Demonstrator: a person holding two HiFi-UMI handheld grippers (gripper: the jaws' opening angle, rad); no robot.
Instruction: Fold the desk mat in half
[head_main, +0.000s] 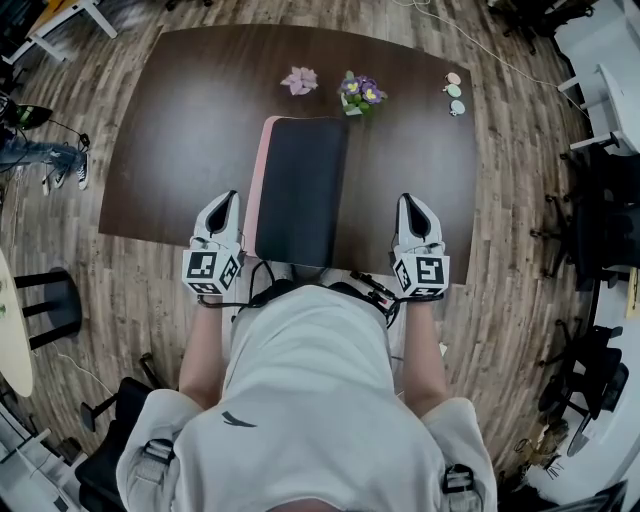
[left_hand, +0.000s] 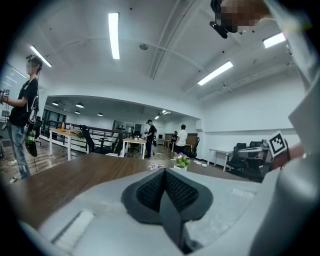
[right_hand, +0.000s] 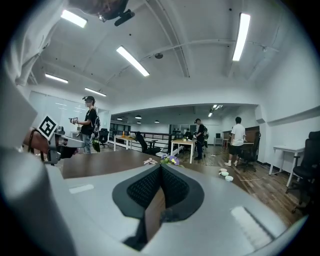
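Open-plan office, wood-plank floor, chairs and white desks around, other people standing far off. A dark brown counter (head_main: 200, 120) fills the head view. The desk mat (head_main: 300, 190) lies mid-counter, running long from 12 to 6 o'clock, with its near end at the counter's near edge. It is dark on top, with a thin pink strip (head_main: 262, 180) showing along its 9 o'clock side. It looks already doubled over, top layer a bit short of the bottom one on that side. A pink flower piece (head_main: 299, 80) and a small flower pot (head_main: 360, 93) sit at the mat's 12 o'clock, and three little discs (head_main: 454, 92) at about 1 o'clock, all apart from the mat. The left hand-held gripper (head_main: 226, 200) is at the mat's 8 o'clock, just beside it, and the right hand-held gripper (head_main: 410, 200) is at 4 o'clock, further off. Both point toward 12. In their own views the left (left_hand: 164, 187) and right (right_hand: 159, 185) jaws are pressed together with nothing between them. Judgement: the fold is basically made, and what's left is tidying. To do it well, nip the top layer's 9 o'clock edge at both ends, draw it over until the pink strip is covered, and keep the two ends level so it doesn't skew. Then run closed jaws along the 3 o'clock crease to flatten it. Stay clear of the flower pot.
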